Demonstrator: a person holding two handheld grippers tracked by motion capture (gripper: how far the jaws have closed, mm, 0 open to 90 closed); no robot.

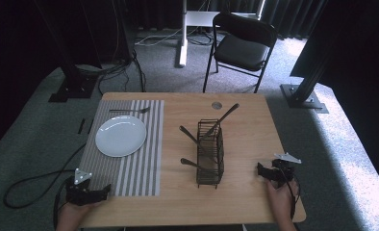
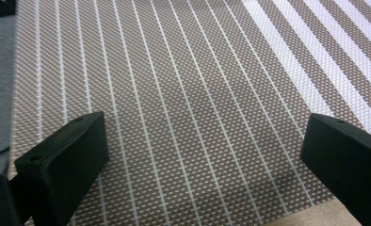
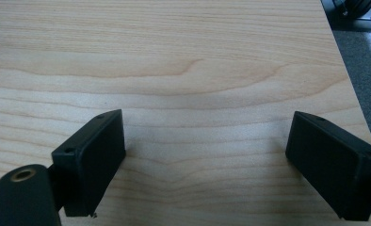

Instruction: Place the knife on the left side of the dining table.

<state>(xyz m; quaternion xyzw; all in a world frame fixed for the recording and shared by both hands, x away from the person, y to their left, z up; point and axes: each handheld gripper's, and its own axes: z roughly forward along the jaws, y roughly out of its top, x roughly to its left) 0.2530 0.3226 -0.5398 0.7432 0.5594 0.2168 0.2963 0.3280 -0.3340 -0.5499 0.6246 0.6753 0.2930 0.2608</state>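
Note:
A white plate (image 1: 120, 135) lies on a striped placemat (image 1: 139, 168) at the table's left. A fork (image 1: 130, 110) lies on the mat beyond the plate. A black wire cutlery basket (image 1: 210, 153) stands mid-table with several dark-handled utensils (image 1: 223, 118) sticking out. My left gripper (image 1: 106, 189) rests at the mat's near left corner, open, with bare mat (image 2: 197, 117) between its jaws. My right gripper (image 1: 260, 169) sits near the table's front right, open over bare wood (image 3: 197, 94).
A small round metal insert (image 1: 217, 105) sits near the table's (image 1: 245, 144) far edge. A black chair (image 1: 243, 43) stands beyond the table, with a white stand (image 1: 183, 33) and floor cables (image 1: 120, 72) around it. Dark posts (image 1: 312, 72) flank the table.

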